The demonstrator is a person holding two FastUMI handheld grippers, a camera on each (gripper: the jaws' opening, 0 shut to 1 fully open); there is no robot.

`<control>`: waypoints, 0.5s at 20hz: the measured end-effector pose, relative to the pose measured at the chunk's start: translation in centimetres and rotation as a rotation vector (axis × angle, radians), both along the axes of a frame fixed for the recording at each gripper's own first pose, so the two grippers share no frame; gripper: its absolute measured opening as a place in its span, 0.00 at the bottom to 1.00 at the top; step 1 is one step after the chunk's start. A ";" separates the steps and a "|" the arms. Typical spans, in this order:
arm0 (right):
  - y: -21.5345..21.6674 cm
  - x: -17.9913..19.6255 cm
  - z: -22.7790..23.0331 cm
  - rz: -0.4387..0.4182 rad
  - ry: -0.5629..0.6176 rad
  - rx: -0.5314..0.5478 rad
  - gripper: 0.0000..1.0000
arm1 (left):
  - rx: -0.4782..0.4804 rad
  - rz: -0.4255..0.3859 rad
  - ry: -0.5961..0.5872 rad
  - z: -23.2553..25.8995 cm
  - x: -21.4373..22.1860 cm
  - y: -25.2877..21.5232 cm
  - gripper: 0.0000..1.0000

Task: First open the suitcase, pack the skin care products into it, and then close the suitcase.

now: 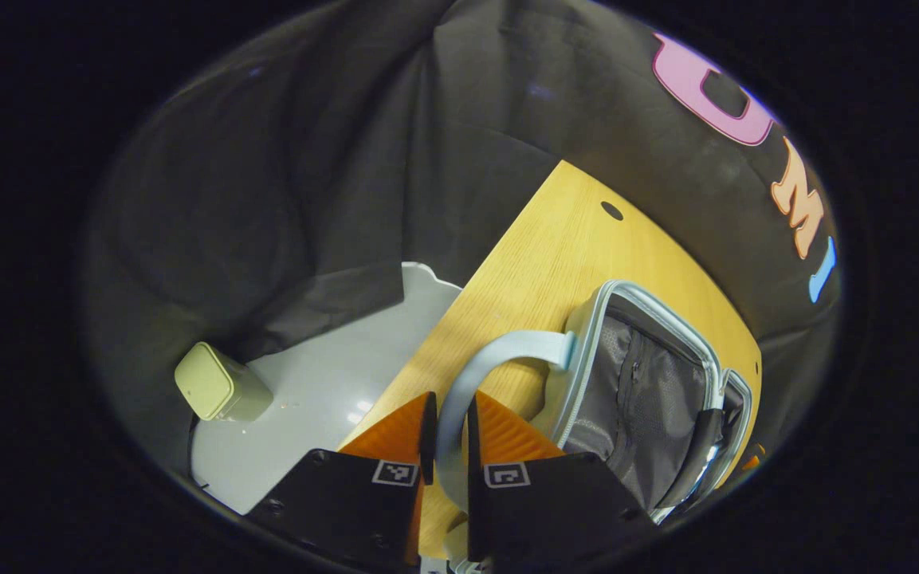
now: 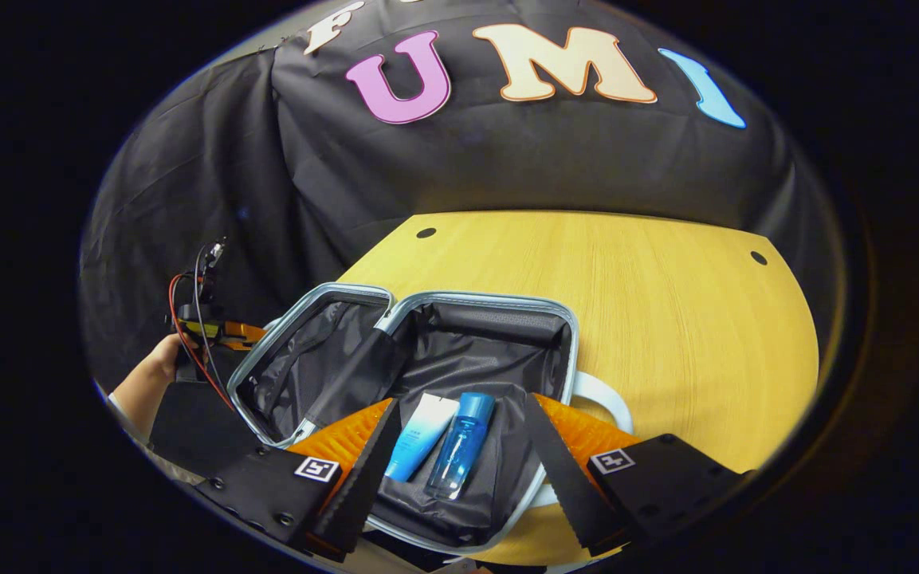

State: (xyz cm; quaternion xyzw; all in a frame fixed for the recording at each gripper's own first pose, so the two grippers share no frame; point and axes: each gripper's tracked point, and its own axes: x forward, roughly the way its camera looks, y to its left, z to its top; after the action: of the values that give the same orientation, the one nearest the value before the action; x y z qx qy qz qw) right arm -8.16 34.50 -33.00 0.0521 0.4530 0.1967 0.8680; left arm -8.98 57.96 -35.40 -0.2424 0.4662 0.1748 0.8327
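In the left gripper view, the left tool (image 1: 449,434) is clamped on the suitcase's pale blue handle (image 1: 471,371): both fingers press on the curved strap, which rises from between them and arcs right to the case's side. Just right of the fingers lies the open suitcase (image 1: 587,319), its pale blue shell edged with a light zip rim and its grey mesh lining (image 1: 638,391) facing the camera. The case rests on the wooden counter (image 1: 555,239), which has a small dark hole near its far edge. Left of the counter a grey floor (image 1: 308,414) shows below, and a pale green bin (image 1: 216,383) stands on it against the black cloth wall.

In the right gripper view, the right tool (image 2: 459,446) has its fingers spread wide apart, holding nothing, above the near half of the open suitcase (image 2: 563,319). Between the fingers, on the black lining (image 2: 491,351), lie two skin care products side by side and touching: a white-and-blue tube (image 2: 422,437) on the left and a blue bottle (image 2: 461,442) just to its right, both with their long axes pointing away from the camera. The lid half (image 2: 300,367) opens to the left, a dark strap crossing between the halves. A white handle (image 2: 606,395) sticks out on the case's right side over the counter (image 2: 666,303). At far left, a hand (image 2: 158,359) holds the other tool (image 2: 208,331), with red and black wires on it, beside the lid's edge.
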 end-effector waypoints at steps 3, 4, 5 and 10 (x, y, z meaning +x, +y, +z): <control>-0.6 0.1 0.2 -0.003 -0.025 -0.004 0.98 | -0.024 -0.013 -0.029 0.7 0.2 -0.1 0.10; -0.9 0.1 0.3 0.000 -0.034 -0.007 0.98 | -0.016 -0.014 -0.056 1.3 0.4 -0.3 0.05; -1.2 0.1 0.3 0.001 -0.039 -0.008 0.98 | 0.004 -0.027 -0.081 2.0 0.6 -0.6 0.02; -1.8 0.8 1.1 0.018 -0.075 0.028 0.98 | 0.196 -0.121 -0.157 8.9 0.9 -1.3 0.01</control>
State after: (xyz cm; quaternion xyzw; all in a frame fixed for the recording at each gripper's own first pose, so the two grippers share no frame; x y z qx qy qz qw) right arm -7.37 32.69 -31.92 0.0528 0.4179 0.2125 0.8817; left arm -8.04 56.70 -26.49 -0.1442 0.3941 0.1496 0.8953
